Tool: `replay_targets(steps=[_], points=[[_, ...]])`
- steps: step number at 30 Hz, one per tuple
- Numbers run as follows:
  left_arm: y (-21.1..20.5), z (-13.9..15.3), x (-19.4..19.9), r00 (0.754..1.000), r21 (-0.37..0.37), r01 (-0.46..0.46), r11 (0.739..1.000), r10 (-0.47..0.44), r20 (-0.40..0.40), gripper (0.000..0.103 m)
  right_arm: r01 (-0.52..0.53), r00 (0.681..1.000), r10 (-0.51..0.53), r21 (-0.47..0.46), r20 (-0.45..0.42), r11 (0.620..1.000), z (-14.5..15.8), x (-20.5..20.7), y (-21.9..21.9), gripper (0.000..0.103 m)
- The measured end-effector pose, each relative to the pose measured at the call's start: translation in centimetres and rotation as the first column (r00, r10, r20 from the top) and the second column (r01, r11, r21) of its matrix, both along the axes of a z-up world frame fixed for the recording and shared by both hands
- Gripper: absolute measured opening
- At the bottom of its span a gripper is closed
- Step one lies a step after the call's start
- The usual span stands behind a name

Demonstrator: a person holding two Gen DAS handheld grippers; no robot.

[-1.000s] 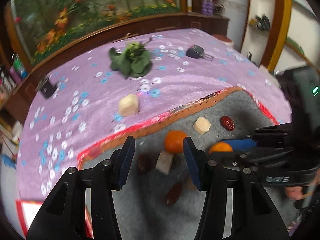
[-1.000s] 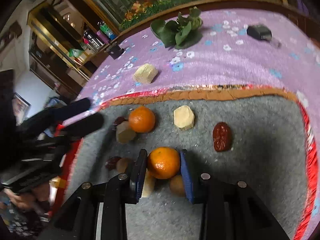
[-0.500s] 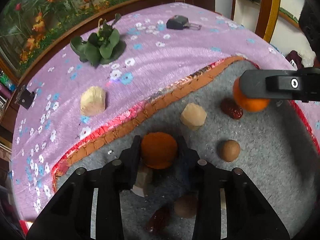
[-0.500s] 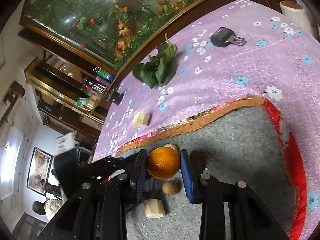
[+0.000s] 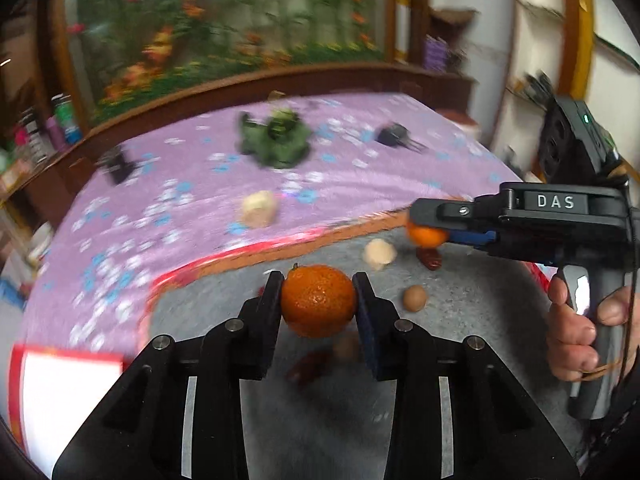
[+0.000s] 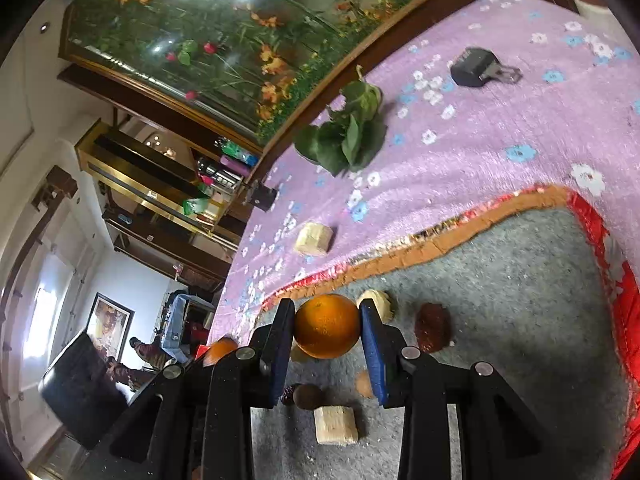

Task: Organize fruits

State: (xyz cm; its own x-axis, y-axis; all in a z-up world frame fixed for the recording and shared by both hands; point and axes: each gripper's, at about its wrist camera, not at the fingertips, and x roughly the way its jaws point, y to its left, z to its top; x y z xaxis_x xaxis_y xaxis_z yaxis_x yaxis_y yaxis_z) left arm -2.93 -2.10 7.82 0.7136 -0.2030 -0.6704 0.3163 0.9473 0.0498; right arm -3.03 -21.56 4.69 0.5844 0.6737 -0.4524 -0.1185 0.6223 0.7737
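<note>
The bench [image 6: 520, 128] is covered by a purple cloth [image 5: 360, 196] printed with small flowers, and a grey felt mat [image 6: 520, 280] with a red and orange border lies on it under the fingers. On the mat: a red date [image 6: 433, 326] right of the right fingers, a pale chunk [image 6: 336, 425] and a small brown fruit [image 6: 308, 396] below them. Beyond the fingers on the cloth lie another pale chunk [image 6: 315, 238], a leafy green bunch [image 6: 344, 136], a black clip [image 6: 474, 67].
</note>
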Motion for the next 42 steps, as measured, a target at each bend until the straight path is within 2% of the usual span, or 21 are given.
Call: replay_targets(steps=[2, 7, 16, 33, 42], points=[[0.9, 0.5, -1.6, 0.997, 0.008, -0.055, 0.998, 0.055, 0.045, 0.034, 0.006, 0.999, -0.005, -0.015, 0.032, 1.0, 0.4, -0.2, 0.2, 0.032], [3.2, 1.0, -4.4, 0.98, 0.029, -0.179, 0.983, 0.175, 0.098, 0.034, 0.013, 0.995, -0.006, -0.066, 0.103, 0.998, 0.9, -0.6, 1.1, 0.032], [7.0, 1.4, -7.3, 0.944, 0.054, -0.299, 0.953, 0.287, 0.162, 0.034, 0.029, 0.993, -0.013, -0.134, 0.121, 0.991, 0.5, -0.7, 1.4, 0.032], [10.3, 1.4, -8.2, 0.913, 0.042, -0.383, 0.923, 0.371, 0.171, 0.034, 0.069, 0.991, -0.049, -0.161, 0.124, 0.985, 0.1, -0.9, 0.6, 0.032], [11.2, 1.2, -8.2, 0.906, 0.038, -0.4, 0.916, 0.388, 0.171, 0.034, 0.072, 0.991, -0.051, -0.177, 0.122, 0.982, -0.1, -0.8, 0.8, 0.032]])
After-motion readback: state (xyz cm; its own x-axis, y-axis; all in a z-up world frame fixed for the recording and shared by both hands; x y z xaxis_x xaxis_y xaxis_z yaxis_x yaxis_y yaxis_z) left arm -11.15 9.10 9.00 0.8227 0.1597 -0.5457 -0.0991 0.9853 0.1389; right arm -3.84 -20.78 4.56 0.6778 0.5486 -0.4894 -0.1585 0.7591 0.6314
